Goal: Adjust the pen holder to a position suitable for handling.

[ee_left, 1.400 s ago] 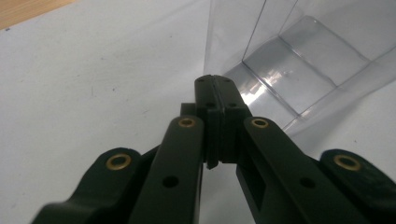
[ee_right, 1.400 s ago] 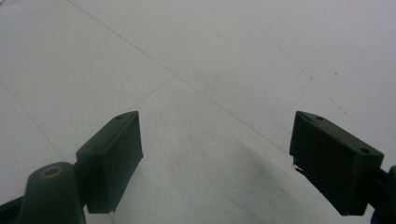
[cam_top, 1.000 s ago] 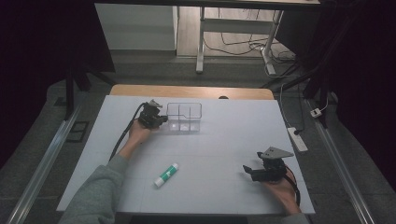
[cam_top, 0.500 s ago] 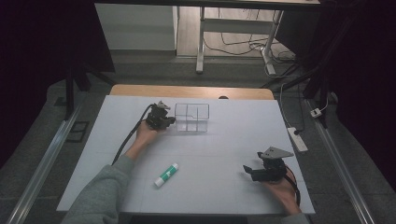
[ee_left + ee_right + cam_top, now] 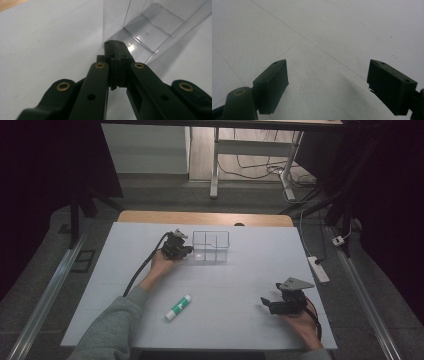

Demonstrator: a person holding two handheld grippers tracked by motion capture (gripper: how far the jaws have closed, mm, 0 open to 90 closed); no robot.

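A clear plastic box with several compartments stands on the white table top, toward its far side. My left gripper is at the box's left end, its jaws shut. In the left gripper view the closed fingertips meet the box at its near corner; I cannot tell whether a wall is pinched between them. A white glue stick with a green label lies in front of the middle. My right gripper rests near the front right, open, with bare table between its jaws.
A wooden strip runs along the table's far edge. A white power strip lies on the floor off the right side. Metal rails flank the table on both sides. The left gripper's black cable trails back along the forearm.
My left gripper has moved to the right, and the clear box has shifted right with it. The right gripper and the glue stick have stayed where they were.
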